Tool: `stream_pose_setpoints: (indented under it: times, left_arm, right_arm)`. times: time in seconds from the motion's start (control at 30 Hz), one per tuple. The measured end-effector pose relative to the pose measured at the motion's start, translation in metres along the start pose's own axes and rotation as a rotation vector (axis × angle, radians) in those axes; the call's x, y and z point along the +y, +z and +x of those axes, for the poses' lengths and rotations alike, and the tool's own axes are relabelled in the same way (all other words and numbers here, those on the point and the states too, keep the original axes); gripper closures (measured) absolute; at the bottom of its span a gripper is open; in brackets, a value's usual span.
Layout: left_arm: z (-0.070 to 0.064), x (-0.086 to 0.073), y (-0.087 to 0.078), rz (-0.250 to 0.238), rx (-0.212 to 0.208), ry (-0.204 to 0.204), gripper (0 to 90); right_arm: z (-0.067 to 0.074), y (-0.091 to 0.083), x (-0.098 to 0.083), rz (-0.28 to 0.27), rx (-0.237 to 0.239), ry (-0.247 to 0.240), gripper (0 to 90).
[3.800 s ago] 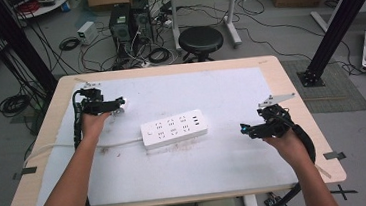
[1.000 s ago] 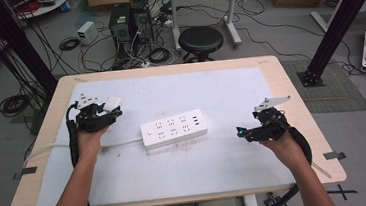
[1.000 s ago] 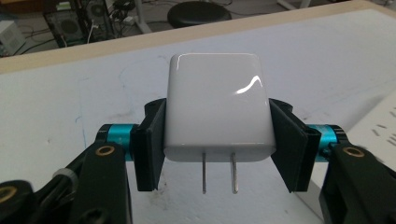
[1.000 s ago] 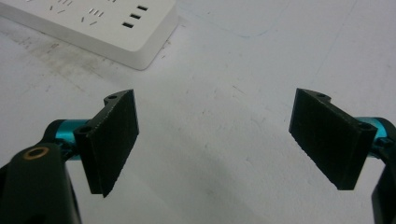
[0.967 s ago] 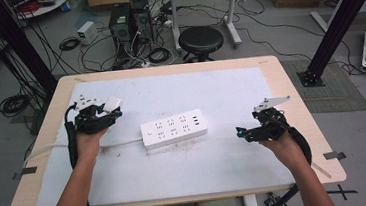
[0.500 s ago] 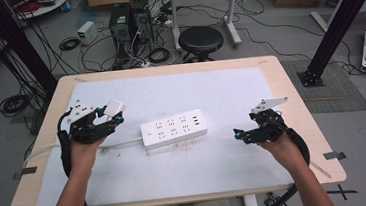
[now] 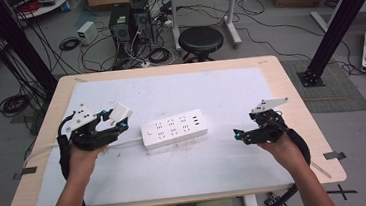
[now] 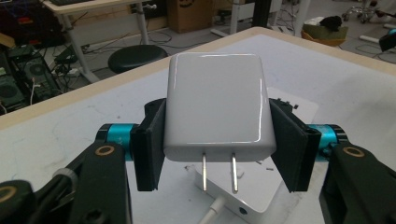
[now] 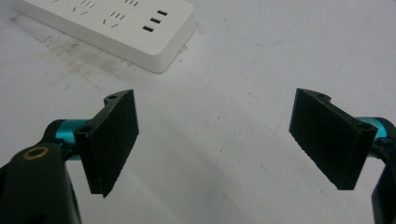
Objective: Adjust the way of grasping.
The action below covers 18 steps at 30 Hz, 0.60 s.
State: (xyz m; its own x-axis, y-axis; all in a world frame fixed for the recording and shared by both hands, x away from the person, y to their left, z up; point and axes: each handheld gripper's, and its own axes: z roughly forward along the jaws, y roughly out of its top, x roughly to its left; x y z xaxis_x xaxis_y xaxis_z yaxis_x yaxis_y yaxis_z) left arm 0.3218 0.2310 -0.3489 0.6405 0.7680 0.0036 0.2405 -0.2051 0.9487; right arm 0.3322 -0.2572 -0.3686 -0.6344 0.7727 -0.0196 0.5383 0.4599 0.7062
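left gripper [image 8: 217, 140] is clamped hard on the white charger [image 8: 215, 105], pads squeezing both flanks, two prongs poking down toward the camera. just past those prongs lies the white power strip [image 7: 174, 128], flat on the table [image 7: 290, 88], its cord running back under the left gripper. right gripper [image 9: 215, 140] hovers with jaws wide apart, nothing between them, strip's end just ahead.

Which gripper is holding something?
The left gripper: it is shut on the white charger, prongs pointing down toward the power strip. The right gripper stands open, nothing between its pads.
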Motion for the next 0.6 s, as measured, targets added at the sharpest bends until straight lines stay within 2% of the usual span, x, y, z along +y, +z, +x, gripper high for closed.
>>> stream_pose_setpoints:
  times: [0.1,0.2,0.43,0.6]
  left_arm:
    - [-0.003,0.000,0.001,0.003,-0.029,0.015,42.6]
    - [-0.007,-0.001,0.004,0.006,-0.069,0.048,42.6]
    - [-0.024,-0.005,0.010,0.013,-0.154,0.085,42.6]
    - [-0.034,-0.006,0.015,0.025,-0.198,0.114,42.6]
  right_arm:
    - [0.000,0.003,0.000,0.003,0.009,-0.002,15.9]
    - [0.000,0.004,0.001,0.016,0.020,-0.005,15.9]
    - [0.005,0.005,0.001,0.033,0.041,-0.017,15.9]
    - [0.010,0.005,0.005,0.036,0.059,-0.018,16.0]
